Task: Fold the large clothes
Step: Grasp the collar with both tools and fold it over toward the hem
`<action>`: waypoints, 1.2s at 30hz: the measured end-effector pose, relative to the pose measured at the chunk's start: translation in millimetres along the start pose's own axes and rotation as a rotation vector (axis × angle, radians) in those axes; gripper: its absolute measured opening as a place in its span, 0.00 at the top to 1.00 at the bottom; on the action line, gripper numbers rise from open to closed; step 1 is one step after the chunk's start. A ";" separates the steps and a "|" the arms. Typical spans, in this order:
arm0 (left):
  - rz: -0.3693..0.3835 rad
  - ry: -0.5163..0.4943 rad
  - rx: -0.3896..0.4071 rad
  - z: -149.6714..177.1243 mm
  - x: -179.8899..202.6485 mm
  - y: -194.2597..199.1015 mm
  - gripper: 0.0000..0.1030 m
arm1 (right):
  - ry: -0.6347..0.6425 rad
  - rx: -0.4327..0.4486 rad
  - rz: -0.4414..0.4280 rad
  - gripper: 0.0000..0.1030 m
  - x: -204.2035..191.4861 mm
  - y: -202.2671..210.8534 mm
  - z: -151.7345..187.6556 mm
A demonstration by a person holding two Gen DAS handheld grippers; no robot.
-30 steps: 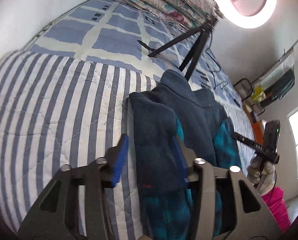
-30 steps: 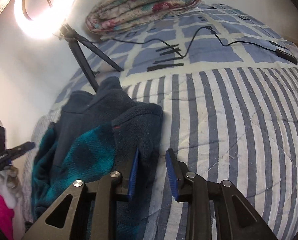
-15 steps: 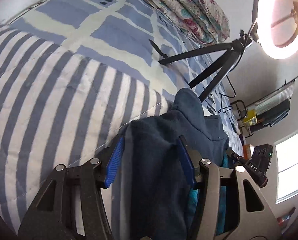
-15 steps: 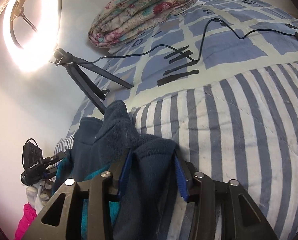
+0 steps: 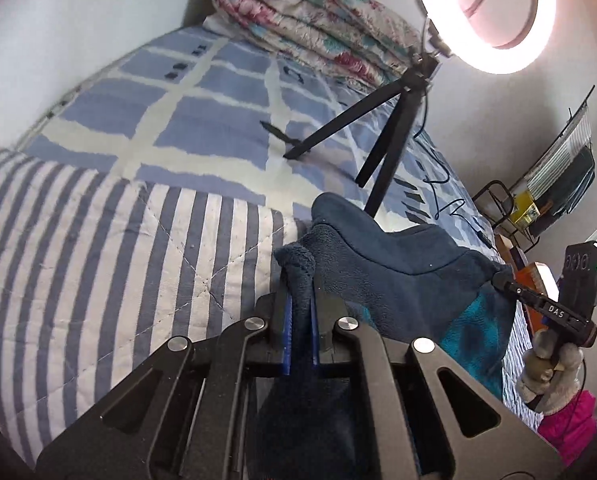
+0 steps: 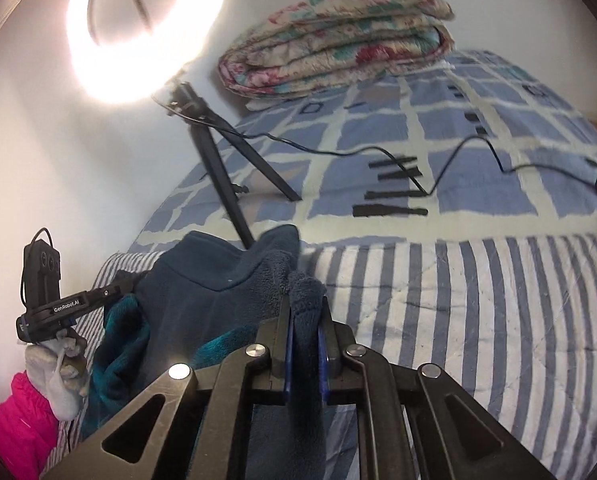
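A dark navy fleece garment (image 5: 398, 264) with a teal plaid lining lies bunched on the striped bed cover (image 5: 98, 260). My left gripper (image 5: 300, 300) is shut on a fold of its near edge, and the fabric bulges up between the blue pads. In the right wrist view the same garment (image 6: 218, 280) spreads to the left. My right gripper's (image 6: 305, 320) jaws are closing and pinch another fold of the fleece. A gloved hand (image 5: 550, 364) with a pink sleeve shows at the right edge of the left wrist view, and at lower left (image 6: 54, 376) in the right wrist view.
A lit ring light (image 5: 490, 12) on a black tripod (image 5: 378, 160) stands on the bed just beyond the garment. A folded floral quilt (image 6: 338, 36) lies at the head. A black cable (image 6: 438, 168) crosses the blue checked cover. A wire rack (image 5: 558, 184) stands beside the bed.
Both grippers have gone from open around the fleece edge to clamped on it. Both cameras now look further up the bed, with the ring light and quilt larger in view.
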State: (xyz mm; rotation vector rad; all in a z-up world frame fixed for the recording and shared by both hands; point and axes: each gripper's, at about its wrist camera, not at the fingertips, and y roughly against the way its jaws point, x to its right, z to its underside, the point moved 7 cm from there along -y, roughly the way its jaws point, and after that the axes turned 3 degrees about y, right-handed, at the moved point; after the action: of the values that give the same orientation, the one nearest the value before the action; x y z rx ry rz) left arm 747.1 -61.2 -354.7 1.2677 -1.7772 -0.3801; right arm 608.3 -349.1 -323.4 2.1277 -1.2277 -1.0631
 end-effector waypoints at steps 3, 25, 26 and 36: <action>0.021 -0.010 0.030 1.5 11.1 23.3 0.96 | 0.074 0.007 0.030 0.94 -18.4 17.9 -2.5; 0.063 -0.095 0.087 122.7 70.1 220.1 0.96 | 0.114 0.061 -0.042 0.94 -107.3 194.3 93.2; 0.064 -0.095 0.086 134.8 70.5 227.5 0.96 | 0.116 0.057 -0.045 0.94 -110.4 199.0 101.7; 0.069 -0.066 0.046 226.3 61.1 268.5 0.96 | 0.087 0.008 -0.046 0.94 -123.3 241.9 198.4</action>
State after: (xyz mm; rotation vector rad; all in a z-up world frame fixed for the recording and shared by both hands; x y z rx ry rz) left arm 401.3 -52.9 -268.7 1.2349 -1.8899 -0.3469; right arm 287.6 -364.1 -223.4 2.1941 -1.1502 -0.9753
